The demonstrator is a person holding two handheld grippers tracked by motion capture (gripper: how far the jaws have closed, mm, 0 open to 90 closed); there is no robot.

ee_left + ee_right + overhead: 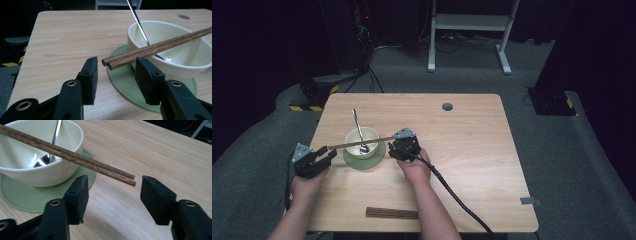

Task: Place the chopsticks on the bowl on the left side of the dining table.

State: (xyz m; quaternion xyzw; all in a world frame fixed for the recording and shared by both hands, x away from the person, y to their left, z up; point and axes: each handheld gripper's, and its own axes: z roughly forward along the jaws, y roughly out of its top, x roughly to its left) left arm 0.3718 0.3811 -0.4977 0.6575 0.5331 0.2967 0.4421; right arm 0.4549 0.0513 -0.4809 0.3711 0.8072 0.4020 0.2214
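A cream bowl [362, 141] stands on a green saucer [371, 161] left of the table's middle, with a metal spoon [356, 124] leaning in it. A pair of brown chopsticks [362, 143] lies across the bowl's rim. My left gripper [326, 153] is open at their left ends; in the left gripper view those chopstick ends [110, 62] sit between my left gripper's [116, 75] jaws, untouched. My right gripper [392, 150] is open at the other end, and the chopstick tips [126, 178] hang between and just above my right gripper's [113, 192] jaws. The bowl [37, 152] and spoon [47, 157] lie to its left.
A dark brown bundle of sticks [392, 213] lies near the table's front edge. A grey grommet [447, 106] sits in the light wooden table [472, 150] at the back. A white desk frame [469, 25] and dark cabinets stand on the carpet beyond.
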